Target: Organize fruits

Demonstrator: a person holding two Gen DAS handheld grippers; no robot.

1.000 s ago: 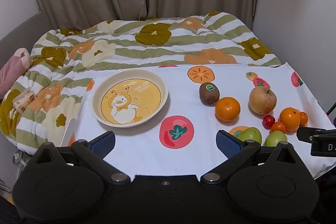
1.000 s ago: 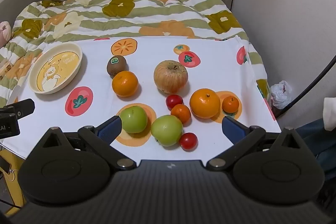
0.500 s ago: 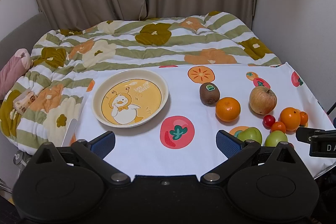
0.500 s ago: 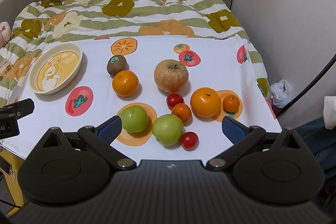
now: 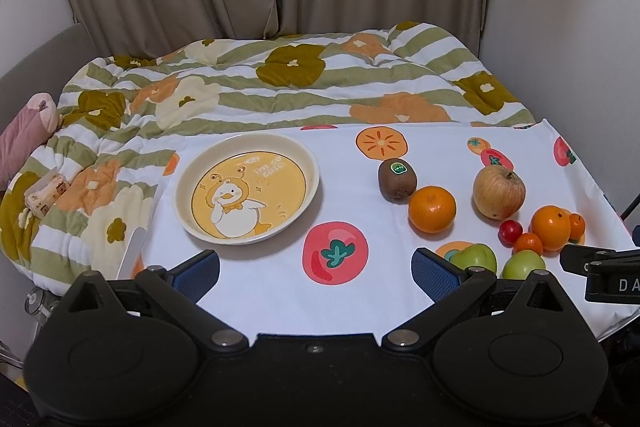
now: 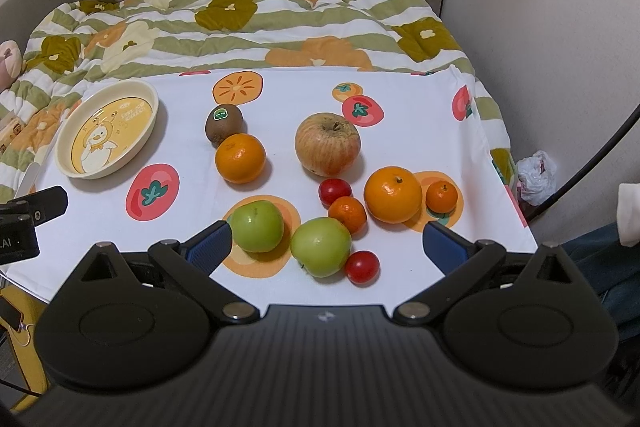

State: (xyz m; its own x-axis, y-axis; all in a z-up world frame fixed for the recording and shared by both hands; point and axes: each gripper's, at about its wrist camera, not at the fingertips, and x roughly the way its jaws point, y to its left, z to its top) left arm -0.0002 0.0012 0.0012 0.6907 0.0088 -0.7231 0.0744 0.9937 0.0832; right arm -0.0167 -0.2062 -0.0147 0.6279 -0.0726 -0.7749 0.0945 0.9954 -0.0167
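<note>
Yellow and cream, the plate (image 5: 308, 183) with its duck picture is sitting bare on the white cloth (image 5: 264, 291), and everything else I am placing from it. Almost nothing is changing over this last second: my right fingers (image 6: 326, 241) are easing very slightly forward, so the fruit is sliding a touch lower in the right wrist view, while my left fingers (image 5: 316, 269) are holding where they were, just on the near side of the plate. Both pairs are spread wide with nothing between them. No fruit is moving.

To the plate's right the kiwi (image 6: 223, 122) is lying nearest, touching the orange (image 6: 240, 158) just in front of it. Farther right the apple (image 6: 327, 143) is standing alone. Beyond that, well away from the plate, the rest are crowding together: two green apples (image 6: 258, 225), a cherry tomato (image 6: 334, 190), a small mandarin (image 6: 347, 213), a big orange (image 6: 393, 193) and a tiny mandarin (image 6: 441, 196) touching it. Another cherry tomato (image 6: 362, 266) is sitting at the near edge beside the second green apple (image 6: 320, 246).

I am judging that the task is not really begun: the plate is holding nothing, and every fruit is loose on the cloth. My slow drift is reading as lining up a first pick, probably one of the green apples lying between my right fingers' spread. Round fruit on soft bedding could roll if I nudge it.
</note>
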